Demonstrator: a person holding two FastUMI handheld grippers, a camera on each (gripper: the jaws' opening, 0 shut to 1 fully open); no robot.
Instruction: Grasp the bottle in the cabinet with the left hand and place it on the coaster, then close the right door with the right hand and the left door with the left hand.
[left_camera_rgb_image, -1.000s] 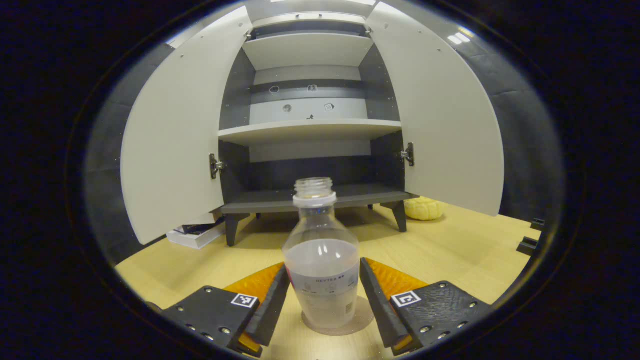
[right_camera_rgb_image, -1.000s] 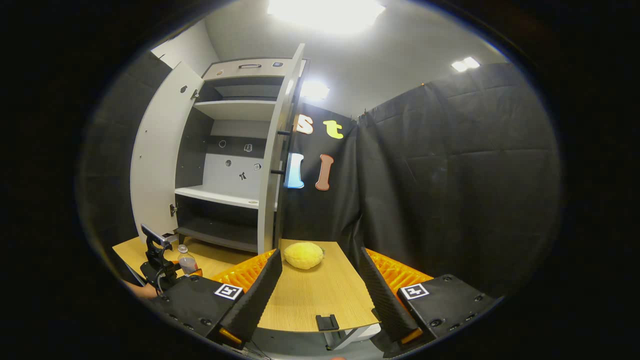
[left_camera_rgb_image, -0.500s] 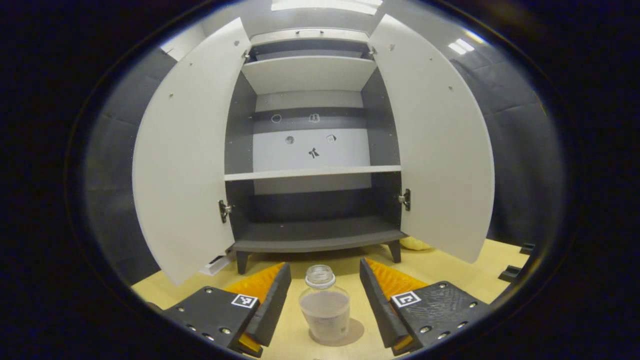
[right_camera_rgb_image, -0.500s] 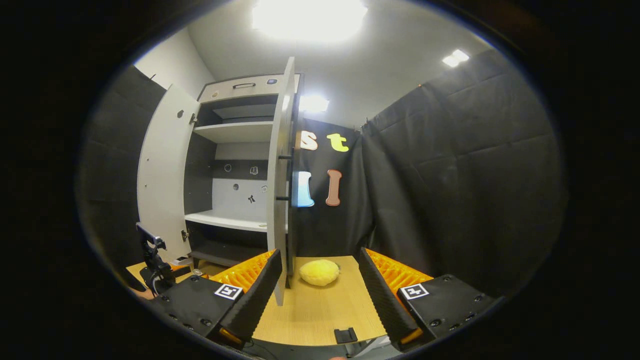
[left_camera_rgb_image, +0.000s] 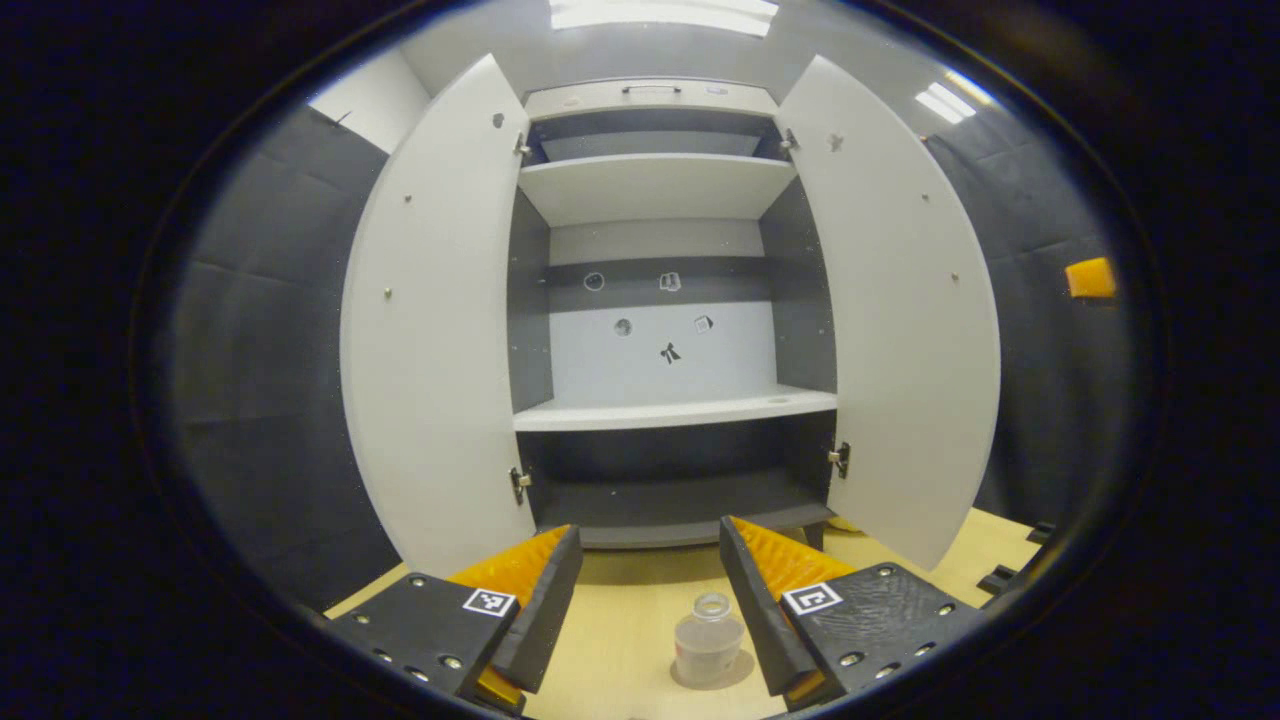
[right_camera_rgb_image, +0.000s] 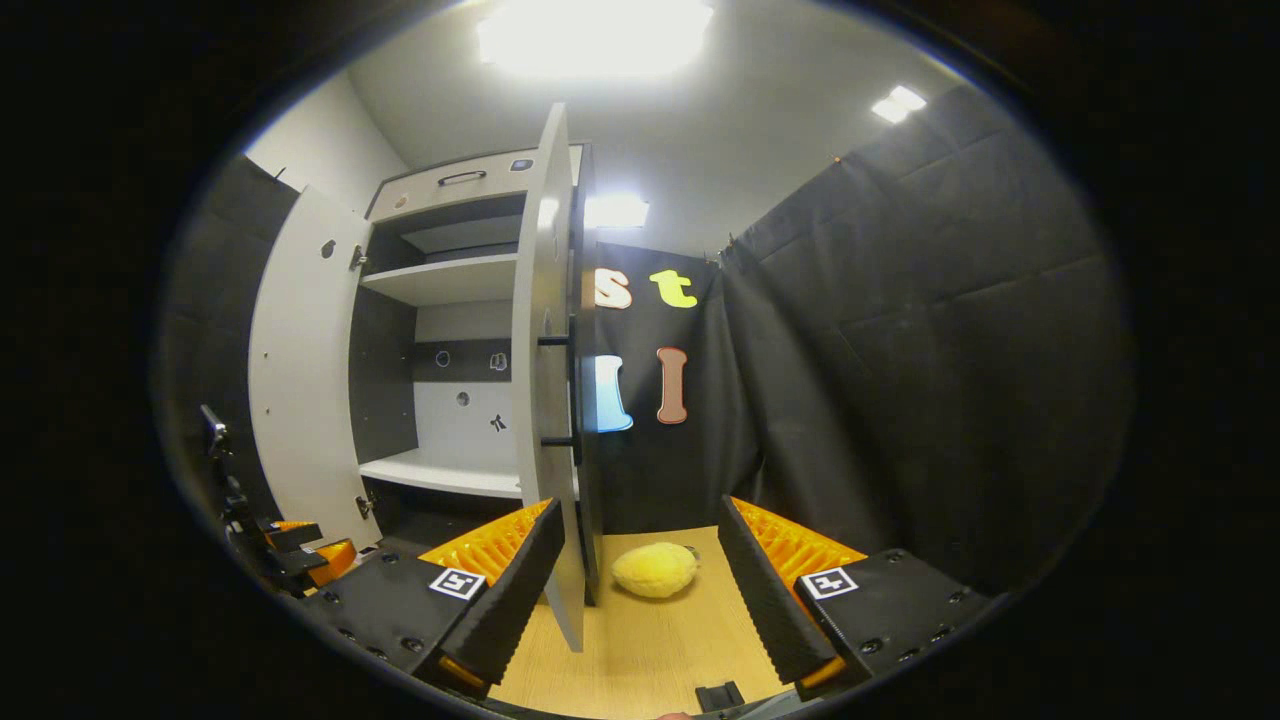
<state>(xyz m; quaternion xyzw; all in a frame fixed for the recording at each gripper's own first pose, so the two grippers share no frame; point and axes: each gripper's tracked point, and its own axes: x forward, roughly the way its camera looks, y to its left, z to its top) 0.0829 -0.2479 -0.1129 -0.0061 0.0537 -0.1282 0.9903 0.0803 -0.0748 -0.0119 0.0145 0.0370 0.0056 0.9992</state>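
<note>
Clear plastic bottle (left_camera_rgb_image: 708, 648) stands on round coaster (left_camera_rgb_image: 716, 676); both tongs apart.

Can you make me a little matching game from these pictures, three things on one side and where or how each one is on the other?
Things:
1. bottle
2. yellow lumpy object
3. right door

Places or states:
a. swung open
b. standing capless on the table between the open left gripper fingers
c. lying on the table beyond the open right gripper

Pairs: 1-b, 2-c, 3-a
</note>
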